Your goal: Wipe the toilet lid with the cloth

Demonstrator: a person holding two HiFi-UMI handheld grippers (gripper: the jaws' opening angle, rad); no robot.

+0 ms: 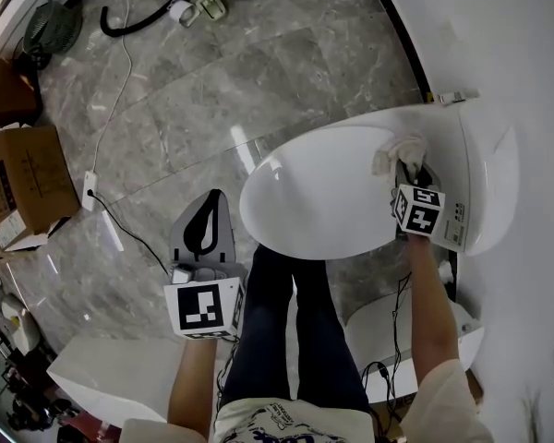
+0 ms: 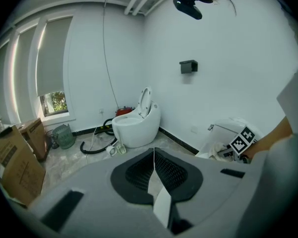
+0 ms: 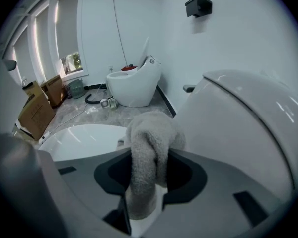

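Note:
A white toilet with its lid [image 1: 314,192] down fills the middle right of the head view. My right gripper [image 1: 412,175] is shut on a bunched beige cloth [image 1: 395,151] that rests on the far right part of the lid, near the tank [image 1: 487,178]. In the right gripper view the cloth [image 3: 148,155] hangs clamped between the jaws, with the lid [image 3: 84,137] to the left. My left gripper [image 1: 203,233] hovers over the floor left of the toilet, jaws shut together with nothing between them [image 2: 154,175].
A second white toilet [image 2: 136,123] stands far across the marble floor with a black hose [image 1: 138,21] beside it. A white cable [image 1: 120,90] and power strip [image 1: 89,192] lie at left. Cardboard boxes [image 1: 18,183] sit at the far left. The person's legs [image 1: 286,330] stand in front of the toilet.

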